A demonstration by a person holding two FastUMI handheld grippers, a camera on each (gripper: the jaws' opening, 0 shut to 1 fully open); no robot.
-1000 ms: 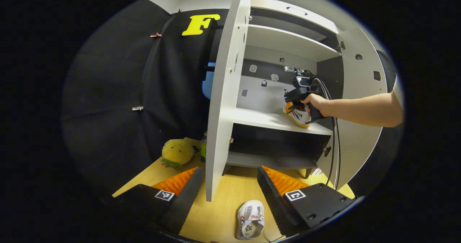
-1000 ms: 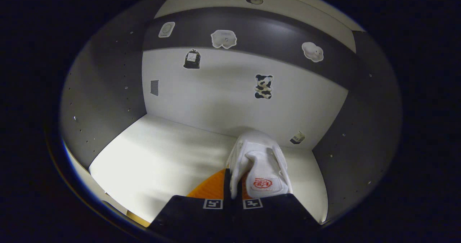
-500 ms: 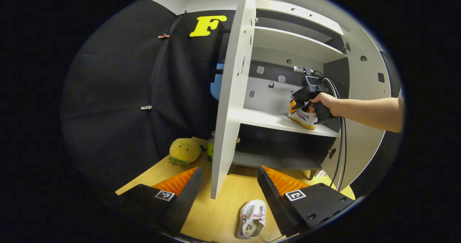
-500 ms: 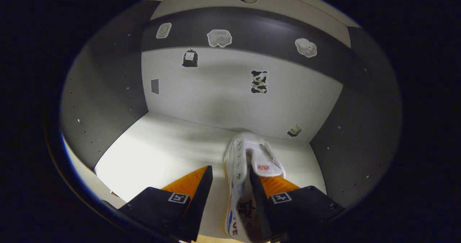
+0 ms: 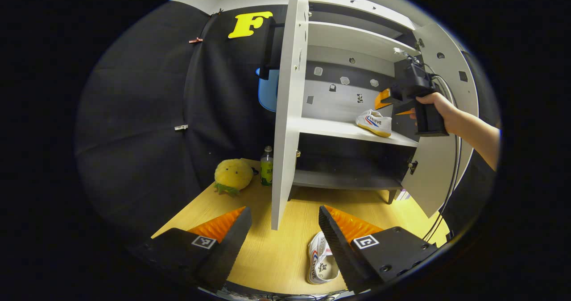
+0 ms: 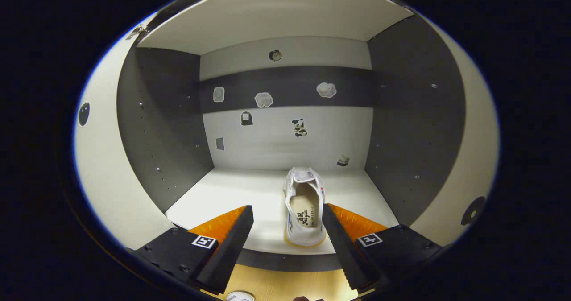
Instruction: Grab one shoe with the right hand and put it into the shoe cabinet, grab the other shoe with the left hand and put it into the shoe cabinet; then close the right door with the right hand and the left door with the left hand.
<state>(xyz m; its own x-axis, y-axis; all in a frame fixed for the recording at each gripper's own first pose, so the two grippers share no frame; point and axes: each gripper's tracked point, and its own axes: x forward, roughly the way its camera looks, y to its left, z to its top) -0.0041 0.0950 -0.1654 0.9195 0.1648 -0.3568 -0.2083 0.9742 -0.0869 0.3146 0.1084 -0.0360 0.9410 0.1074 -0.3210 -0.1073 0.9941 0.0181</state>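
In the right gripper view, the right gripper (image 6: 285,229) is hanging at the bottom of the frame with its fingers spread wide and holding nothing, in front of the open shoe cabinet (image 6: 165,127). One white shoe (image 6: 305,209) is sitting on the cabinet's middle shelf (image 6: 232,189), just below the centre of the frame, heel toward the camera and toe toward the back wall; it is showing between the two fingers, and neither finger is touching it. Small stickers (image 6: 299,127) are dotting the back panel above it. In the left gripper view, the left gripper (image 5: 285,232) is hovering over the wooden desk (image 5: 272,252) at the bottom of the frame, fingers spread and empty, with the other shoe (image 5: 322,263) lying on the desk beside the right-hand finger at the lower centre. The left door (image 5: 287,109) is standing open edge-on up the middle of the frame, and the right door (image 5: 439,158) is open at the right. A hand (image 5: 439,109) is holding the right gripper at the upper right, near the shelved shoe. A yellow plush toy (image 5: 233,176) and a small bottle (image 5: 266,160) are standing on the desk left of the cabinet.
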